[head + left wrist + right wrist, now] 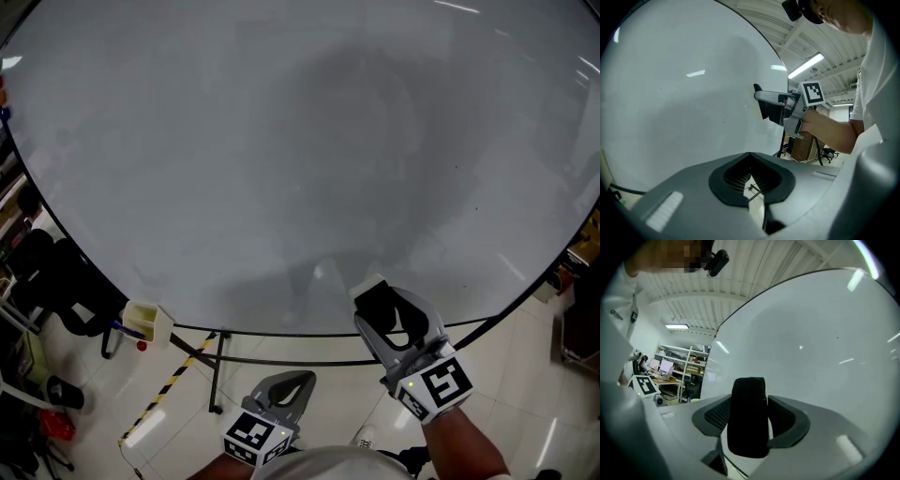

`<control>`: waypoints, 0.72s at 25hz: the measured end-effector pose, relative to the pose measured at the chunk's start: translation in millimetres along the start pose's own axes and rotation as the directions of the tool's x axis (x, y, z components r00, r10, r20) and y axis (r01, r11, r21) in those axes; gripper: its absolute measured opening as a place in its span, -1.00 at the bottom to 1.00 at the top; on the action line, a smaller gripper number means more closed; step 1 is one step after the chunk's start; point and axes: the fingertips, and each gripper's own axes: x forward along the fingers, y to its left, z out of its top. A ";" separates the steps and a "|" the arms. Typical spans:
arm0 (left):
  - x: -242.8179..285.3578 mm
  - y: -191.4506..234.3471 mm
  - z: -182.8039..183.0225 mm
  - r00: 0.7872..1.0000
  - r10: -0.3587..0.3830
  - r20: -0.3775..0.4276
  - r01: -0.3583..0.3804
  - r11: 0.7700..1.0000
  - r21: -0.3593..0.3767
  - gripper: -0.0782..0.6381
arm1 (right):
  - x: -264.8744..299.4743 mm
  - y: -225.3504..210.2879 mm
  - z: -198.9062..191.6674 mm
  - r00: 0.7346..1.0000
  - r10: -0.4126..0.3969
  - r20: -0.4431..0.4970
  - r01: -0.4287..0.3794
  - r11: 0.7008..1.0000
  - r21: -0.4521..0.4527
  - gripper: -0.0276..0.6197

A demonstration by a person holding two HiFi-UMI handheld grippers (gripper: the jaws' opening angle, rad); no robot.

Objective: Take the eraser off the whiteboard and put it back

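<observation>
The right tongs [389,309] grip the eraser [749,416], its long axis running out along them toward the whiteboard [281,141]. It sits by the board's bottom edge, lower right of centre, and I can't tell whether it touches. The left tongs [298,382] hang closed and empty, lower in the frame and farther from the board. Pale floor [525,375] shows beneath.
</observation>
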 end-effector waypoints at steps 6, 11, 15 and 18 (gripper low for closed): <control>2.3 -1.2 -0.8 1.000 -0.002 -0.005 0.002 1.000 0.015 -0.73 | -14.0 -0.7 -16.6 1.000 0.027 0.003 -0.027 0.987 0.156 -0.20; 3.4 -1.7 3.2 1.000 0.001 0.006 -0.002 1.000 0.016 -0.73 | -29.3 1.9 -22.9 0.999 0.034 0.015 -0.036 0.978 0.205 -0.20; 4.9 -3.5 6.7 1.000 -0.001 0.016 0.000 1.000 0.017 -0.73 | -36.1 3.4 -31.2 0.999 0.035 0.007 -0.035 0.975 0.220 -0.20; 6.1 -4.8 5.0 1.000 -0.005 0.015 0.005 1.000 0.020 -0.73 | -41.6 5.9 -35.9 0.999 0.040 0.001 -0.039 0.974 0.221 -0.20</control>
